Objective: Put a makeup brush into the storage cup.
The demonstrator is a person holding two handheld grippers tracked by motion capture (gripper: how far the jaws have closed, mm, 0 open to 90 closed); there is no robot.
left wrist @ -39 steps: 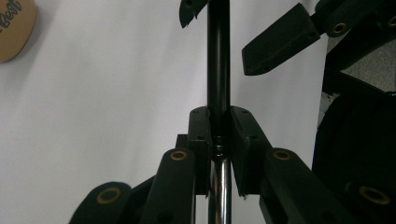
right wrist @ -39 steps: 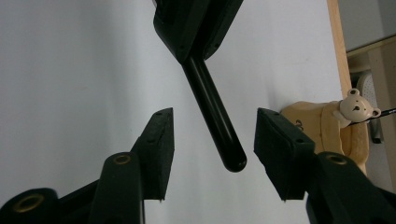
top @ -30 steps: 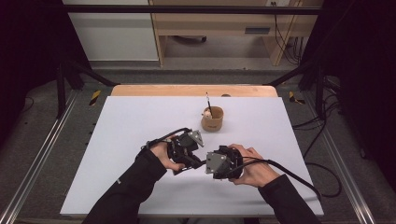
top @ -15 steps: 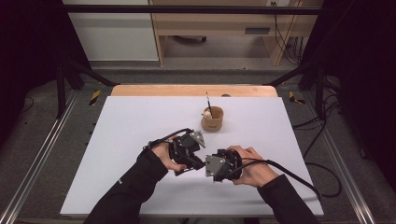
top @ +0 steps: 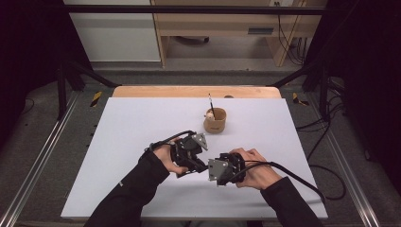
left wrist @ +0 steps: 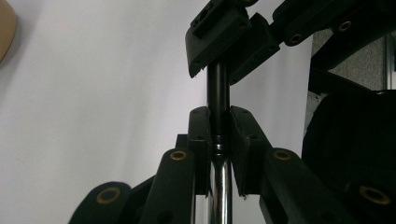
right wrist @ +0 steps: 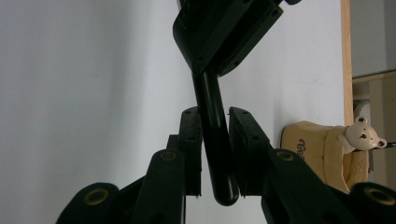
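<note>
A black pen point(left wrist: 218, 88) with a silver section spans the gap between my two grippers, low over the white table point(top: 142, 123). My left gripper point(left wrist: 218, 112) is shut on the pen at the joint of the black and silver parts. In the right gripper view my right gripper point(right wrist: 215, 112) has just been closing, and its pads now press the pen's point(right wrist: 208, 93) rounded black end. In the high view the left gripper point(top: 201, 163) and right gripper point(top: 213, 169) meet tip to tip at the table's front middle.
A tan cup point(top: 215, 122) with a thin brush standing in it sits behind the grippers, toward the table's far side. It carries a small bear figure point(right wrist: 362, 133). A wooden strip point(top: 194, 91) edges the back, and cables trail off the right side.
Both hands stay where they were. Any narrowing of the right jaws is too small to make out in the high view.
</note>
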